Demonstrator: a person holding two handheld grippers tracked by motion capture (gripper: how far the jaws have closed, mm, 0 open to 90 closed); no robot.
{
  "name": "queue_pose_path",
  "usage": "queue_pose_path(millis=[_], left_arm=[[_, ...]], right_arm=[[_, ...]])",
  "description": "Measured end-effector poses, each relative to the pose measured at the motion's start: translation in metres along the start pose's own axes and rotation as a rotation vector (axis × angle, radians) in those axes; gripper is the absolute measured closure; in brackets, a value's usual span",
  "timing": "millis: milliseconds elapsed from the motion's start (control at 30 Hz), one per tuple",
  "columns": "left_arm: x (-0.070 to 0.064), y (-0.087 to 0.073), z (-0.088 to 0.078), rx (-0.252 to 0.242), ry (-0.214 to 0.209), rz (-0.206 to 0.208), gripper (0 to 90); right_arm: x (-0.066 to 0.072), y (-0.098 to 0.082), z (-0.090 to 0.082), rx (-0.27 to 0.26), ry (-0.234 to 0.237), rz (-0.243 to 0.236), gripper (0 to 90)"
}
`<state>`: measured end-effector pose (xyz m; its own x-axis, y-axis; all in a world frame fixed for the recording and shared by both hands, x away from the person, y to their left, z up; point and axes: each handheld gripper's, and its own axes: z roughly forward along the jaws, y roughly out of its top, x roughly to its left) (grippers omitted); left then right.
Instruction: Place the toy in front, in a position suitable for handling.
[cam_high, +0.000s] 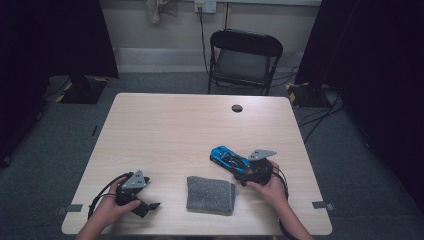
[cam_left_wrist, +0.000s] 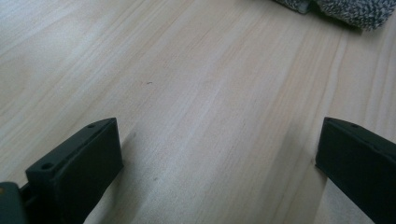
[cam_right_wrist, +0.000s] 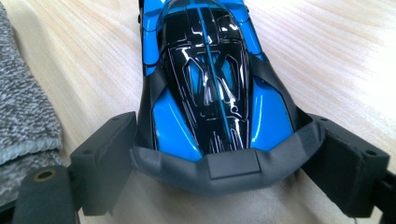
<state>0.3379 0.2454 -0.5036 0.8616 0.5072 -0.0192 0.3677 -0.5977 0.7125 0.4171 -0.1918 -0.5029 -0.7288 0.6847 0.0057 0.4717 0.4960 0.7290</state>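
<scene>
A: What lies closest to the camera?

B: In the high view, two forearms come in from the bottom edge, each hand holding a set of tongs over a pale wooden desk (cam_high: 170, 125). The left hand (cam_high: 107, 207) is at the near left corner of the desk.

A: What are the left tongs (cam_high: 150, 206) doing?

B: They lie low over the desk and point right. In the left gripper view the two black jaws stand wide apart with bare wood grain between them. They hold nothing.

A: What comes next, moving right?

B: A folded grey cloth (cam_high: 211, 194) lies flat near the front edge of the desk, about midway between the two hands. In the left gripper view a corner of it shows at the top right, well ahead of the jaws. It is near the left tongs but not touching them.

A: And to the right of the cloth?

B: A shiny blue and black toy car (cam_high: 229, 158) sits on the desk, just beyond and right of the cloth, apart from it. It lies at an angle, one end towards the far left and the other towards the right hand (cam_high: 272, 187).

A: What about the right tongs (cam_high: 242, 172)?

B: They meet the near end of the car. In the right gripper view the jaws sit one on each side of the car's grey end, against its flanks; they look clamped on it. The cloth edge shows at the left of that view.

A: Anything behind the desk?

B: A black folding chair (cam_high: 243, 59) stands on grey carpet at the far side.
</scene>
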Motion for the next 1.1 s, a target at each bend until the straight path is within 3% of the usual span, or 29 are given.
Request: queue_pose_path(millis=[100, 700, 767, 867, 933, 1100], left_arm=[[0.000, 0.000, 0.000, 0.000, 0.000, -0.001, 0.0], [-0.001, 0.001, 0.001, 0.000, 0.022, -0.025, 0.0], [-0.002, 0.002, -0.001, -0.004, 0.027, -0.027, 3.2], [-0.003, 0.006, -0.004, -0.006, 0.025, -0.026, 20.3], [-0.004, 0.009, -0.004, -0.018, 0.017, -0.028, 14.2], [-0.014, 0.024, -0.001, -0.006, -0.005, -0.002, 16.0]], right_arm=[[0.000, 0.000, -0.001, -0.011, 0.000, 0.001, 20.6], [-0.002, -0.001, -0.002, -0.014, 0.018, -0.015, 22.8], [-0.002, -0.001, -0.002, -0.015, 0.019, -0.015, 22.9], [-0.002, -0.001, -0.002, -0.015, 0.020, -0.014, 23.0], [-0.002, -0.001, -0.002, -0.015, 0.020, -0.014, 23.1], [-0.003, -0.002, -0.002, -0.015, 0.019, -0.014, 23.1]])
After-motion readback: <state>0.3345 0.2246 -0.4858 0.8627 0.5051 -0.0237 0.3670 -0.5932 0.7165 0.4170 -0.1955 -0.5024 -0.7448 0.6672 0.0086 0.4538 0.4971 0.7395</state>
